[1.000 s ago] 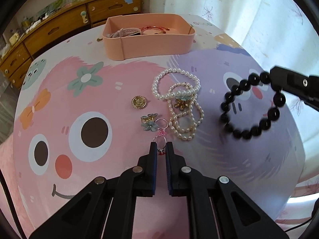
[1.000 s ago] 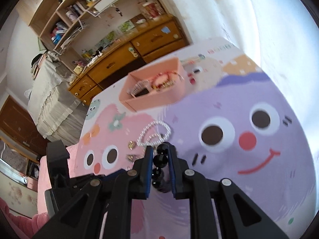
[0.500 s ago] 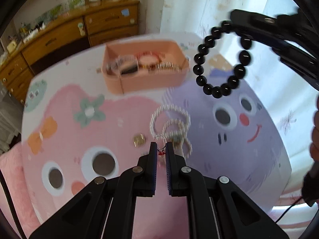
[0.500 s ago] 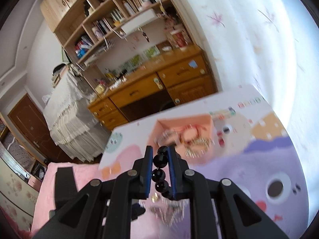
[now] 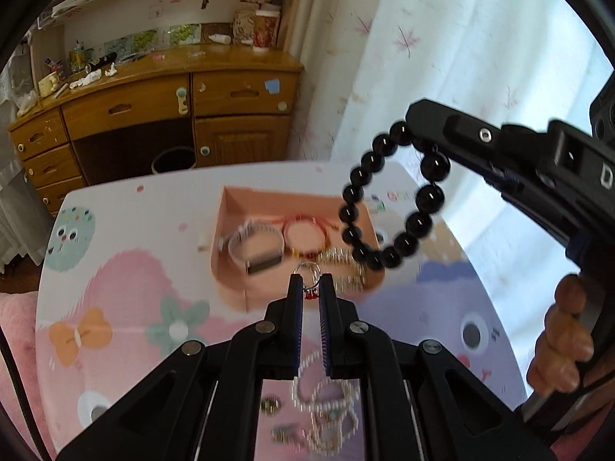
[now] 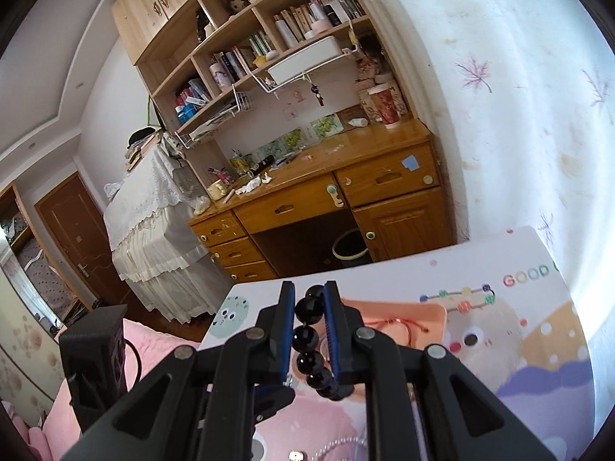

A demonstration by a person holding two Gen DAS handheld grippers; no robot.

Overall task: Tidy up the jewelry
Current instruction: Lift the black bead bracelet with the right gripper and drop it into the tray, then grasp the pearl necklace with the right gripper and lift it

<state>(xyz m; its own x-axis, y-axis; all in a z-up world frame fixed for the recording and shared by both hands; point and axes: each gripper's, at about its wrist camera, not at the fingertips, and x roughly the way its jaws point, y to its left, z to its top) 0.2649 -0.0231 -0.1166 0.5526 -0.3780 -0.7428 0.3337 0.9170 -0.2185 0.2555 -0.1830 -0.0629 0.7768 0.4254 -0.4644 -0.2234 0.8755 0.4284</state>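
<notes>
This is a lived-in bedroom or study in a home. A curved honey-coloured wooden desk (image 6: 338, 192) with drawers stands against the wall, its top scattered with small clutter, and a dark round wastebasket (image 6: 351, 249) sits in its kneehole. Above it, open wooden shelves (image 6: 246, 46) carry books, bottles and boxes. A white lace cloth (image 6: 150, 207) drapes a piece of furniture beside a brown wooden door (image 6: 73, 234). White leaf-print curtains (image 5: 442, 61) hang by the bright window, and a pastel cartoon-animal tablecloth (image 5: 127, 307) covers the table.
</notes>
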